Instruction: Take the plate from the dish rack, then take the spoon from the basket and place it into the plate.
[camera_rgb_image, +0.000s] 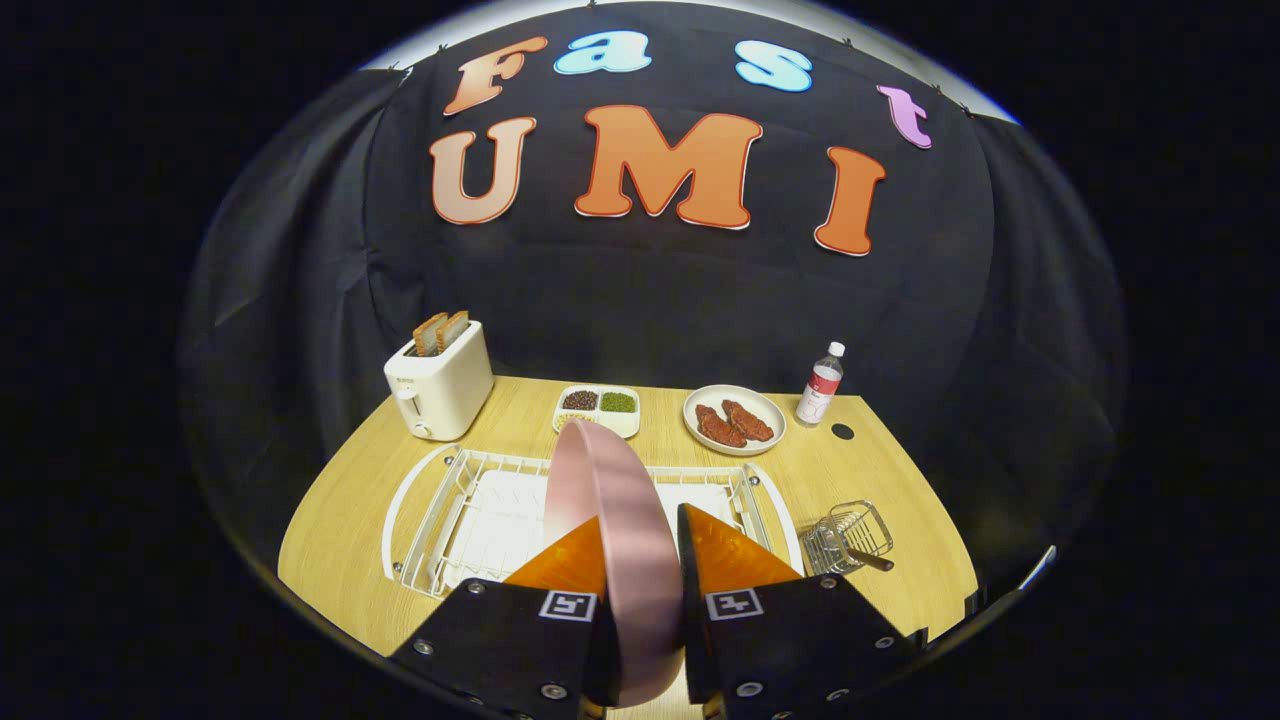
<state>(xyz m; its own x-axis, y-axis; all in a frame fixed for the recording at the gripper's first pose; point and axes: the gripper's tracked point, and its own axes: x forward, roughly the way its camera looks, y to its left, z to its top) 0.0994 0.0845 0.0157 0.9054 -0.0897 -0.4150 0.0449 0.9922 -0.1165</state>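
Observation:
A pink plate (612, 520) stands on edge between my two fingers, and my gripper (640, 545) is shut on its rim. The plate rises above the white wire dish rack (470, 510), which lies on the wooden table just beyond the fingers. To the right of the rack a small wire basket (848, 538) holds a spoon whose dark handle (872, 560) pokes out toward the right. The plate hides the middle of the rack.
At the back of the table stand a white toaster (440, 385) with bread slices, a divided dish of beans (598, 405), a white plate with meat (735, 420) and a water bottle (821, 384). A dark round hole (842, 431) lies near the bottle.

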